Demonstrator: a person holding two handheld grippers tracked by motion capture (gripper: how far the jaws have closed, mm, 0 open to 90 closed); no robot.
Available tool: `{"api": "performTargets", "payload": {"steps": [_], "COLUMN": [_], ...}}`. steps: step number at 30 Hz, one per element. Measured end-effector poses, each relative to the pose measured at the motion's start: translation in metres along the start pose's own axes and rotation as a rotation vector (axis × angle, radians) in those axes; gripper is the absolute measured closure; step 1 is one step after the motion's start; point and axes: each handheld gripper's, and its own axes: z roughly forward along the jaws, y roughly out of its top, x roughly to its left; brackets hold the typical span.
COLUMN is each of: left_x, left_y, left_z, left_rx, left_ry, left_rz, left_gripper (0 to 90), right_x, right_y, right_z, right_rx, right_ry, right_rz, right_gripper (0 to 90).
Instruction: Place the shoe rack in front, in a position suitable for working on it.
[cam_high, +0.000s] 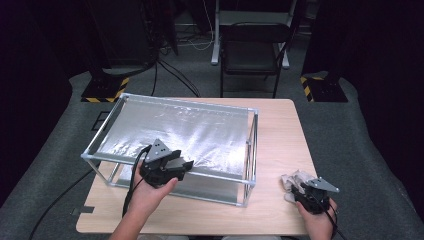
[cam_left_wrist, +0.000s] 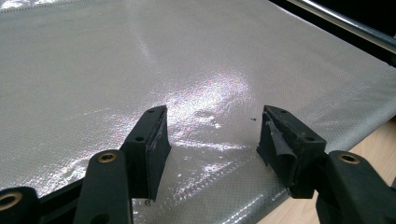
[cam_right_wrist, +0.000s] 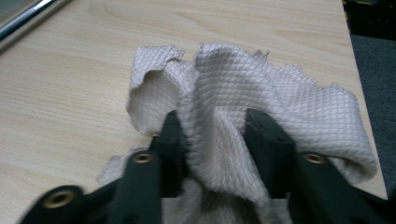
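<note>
Right gripper clamped a bunched waffle-weave cloth at the table's near right corner — a deeper, firmer bite would serve wiping — while the left gripper hovered open over the silvery sheet.

Grey carpet is covering the floor around a light wooden table, and it is lying in loose folds near the table's left side. Beyond the table a dark folding chair is standing against the leg of a pale metal stand. Two black bases with yellow and black hazard stripes are sitting on the floor to either side. Cables are trailing across the carpet behind the table. Dark drapes or panels, hard to tell which, are closing off both sides of the room. Light is falling from above, glaring off the shiny surfaces below.
</note>
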Motion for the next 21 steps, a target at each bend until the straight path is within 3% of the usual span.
{"api": "performTargets", "payload": {"steps": [3,4,5,6,7,8,9,12,14,21], "left_x": [0.001,0.001,0.000,0.000,-0.001,-0.001,-0.002,-0.001,-0.002,-0.003], "left_y": [0.000,0.000,0.000,0.000,0.000,0.000,0.000,0.001,0.001,0.000], "left_z": [0.000,0.000,0.001,0.001,0.002,0.002,0.002,0.002,0.003,0.003], "left_rx": [0.014,0.013,0.000,-0.002,-0.003,-0.002,-0.001,0.003,-0.006,-0.014], "left_ry": [-0.017,-0.015,-0.006,-0.006,-0.007,-0.007,-0.006,-0.018,-0.017,-0.016], "left_rz": [-0.003,-0.002,0.000,0.002,-0.003,-0.004,-0.003,0.009,0.008,0.010], "left_gripper": [42.0,42.0,42.1,42.1,42.1,42.1,42.1,42.6,43.8,44.7], "right_x": [0.004,0.008,0.009,0.012,0.017,0.020,0.025,0.036,0.047,0.082], "right_y": [0.002,0.002,0.004,0.006,0.006,0.009,0.010,0.016,0.023,0.038], "right_z": [0.000,0.005,0.003,0.004,0.008,0.006,0.006,0.008,0.007,0.020], "right_rx": [0.020,-0.038,0.012,0.015,-0.033,0.013,0.012,-0.021,-0.030,-0.056], "right_ry": [0.044,0.029,0.077,0.096,0.078,0.125,0.137,0.185,0.250,0.353], "right_rz": [-0.033,-0.020,-0.028,-0.019,-0.025,-0.027,-0.029,-0.058,-0.063,-0.109], "right_gripper": [76.0,77.2,78.0,78.5,78.7,78.7,78.8,79.1,79.0,77.8]}}
